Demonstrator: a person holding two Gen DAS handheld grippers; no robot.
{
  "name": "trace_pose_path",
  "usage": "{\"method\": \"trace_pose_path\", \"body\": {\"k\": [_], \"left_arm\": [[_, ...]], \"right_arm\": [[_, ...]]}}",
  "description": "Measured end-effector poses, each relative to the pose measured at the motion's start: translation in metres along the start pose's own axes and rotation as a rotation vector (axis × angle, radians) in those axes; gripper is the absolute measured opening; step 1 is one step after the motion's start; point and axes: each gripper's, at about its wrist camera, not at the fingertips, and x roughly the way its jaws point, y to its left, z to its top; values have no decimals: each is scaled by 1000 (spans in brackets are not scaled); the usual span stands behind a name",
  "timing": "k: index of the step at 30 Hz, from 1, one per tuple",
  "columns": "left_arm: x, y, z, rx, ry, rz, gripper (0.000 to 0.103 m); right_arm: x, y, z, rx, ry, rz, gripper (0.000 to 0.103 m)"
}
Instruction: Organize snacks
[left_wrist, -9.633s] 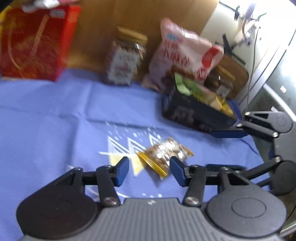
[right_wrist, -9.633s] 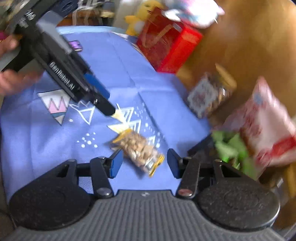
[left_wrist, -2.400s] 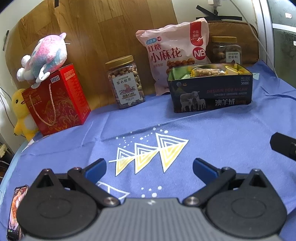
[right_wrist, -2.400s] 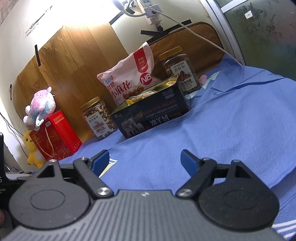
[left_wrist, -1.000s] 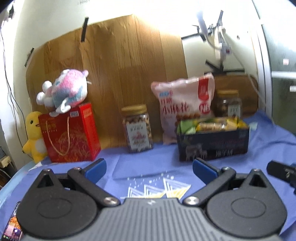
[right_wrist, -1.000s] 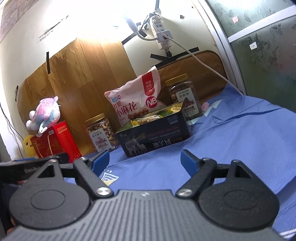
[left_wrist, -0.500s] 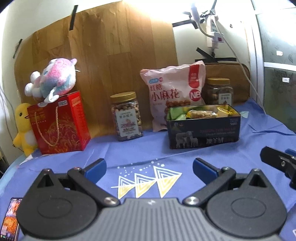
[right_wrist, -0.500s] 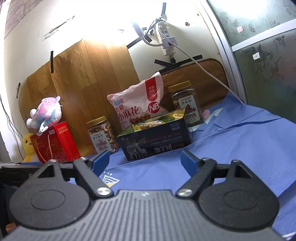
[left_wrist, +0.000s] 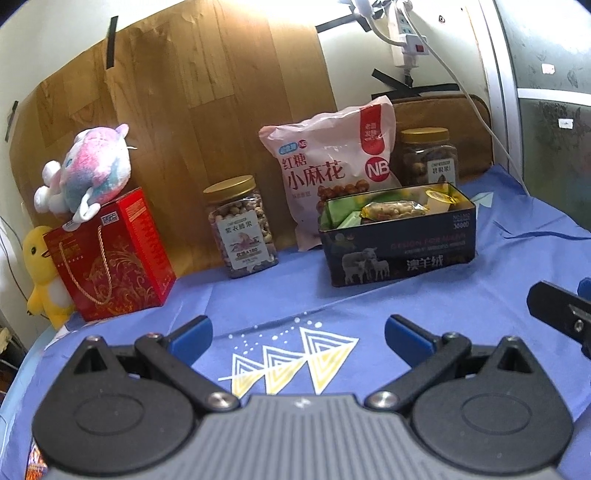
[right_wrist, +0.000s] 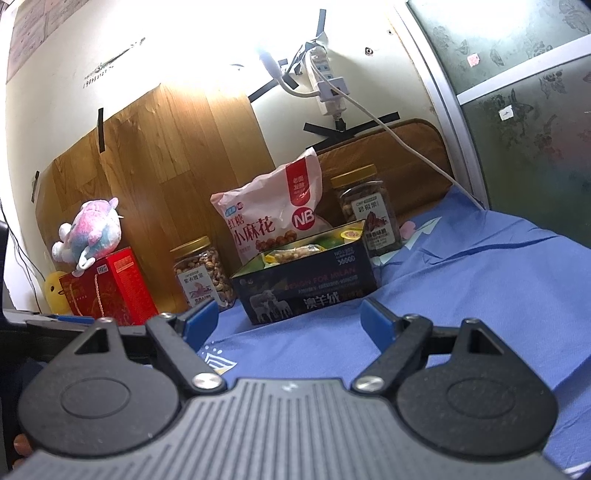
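Observation:
A dark tin box (left_wrist: 400, 251) stands on the blue cloth (left_wrist: 258, 306) and holds a clear packet of nuts (left_wrist: 395, 209) with green and yellow snack packs. The box also shows in the right wrist view (right_wrist: 306, 291). My left gripper (left_wrist: 297, 336) is open and empty, low over the cloth in front of the box. My right gripper (right_wrist: 288, 319) is open and empty, to the right of the left one; part of it shows at the left view's right edge (left_wrist: 561, 314).
Along the wooden back panel stand a red gift box (left_wrist: 110, 258) with a plush toy (left_wrist: 86, 170), a yellow duck (left_wrist: 40, 273), a nut jar (left_wrist: 242, 229), a pink snack bag (left_wrist: 332, 173) and a second jar (left_wrist: 428, 157). A phone (left_wrist: 35, 461) lies at bottom left.
Both grippers have tilted and shifted slightly; the view of the shelf row moved a little. Both stay open and empty. The nut packet, earlier on the cloth, now lies in the tin box.

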Motion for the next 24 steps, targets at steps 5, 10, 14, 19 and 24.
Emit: {"method": "trace_pose_path", "body": {"k": [5,10,14,19,24], "left_arm": [[5,-8,2,24,31,-6,103],[9,-19,1,65,48,-6,103],[13,-27,0,90,63,-2,103],[18,-34,0,108,81,-1,103],[24,-40,-2,122,102,-4,103]], "right_arm": [[0,-3,0,13,0,-1,86],[-2,-7,1,29,-3,-5,86],[-2,-12,1,42,-5,-9,86],[-1,-17,-1,60,0,-14,86],[0,-22,-2,79,12,-19,86]]}}
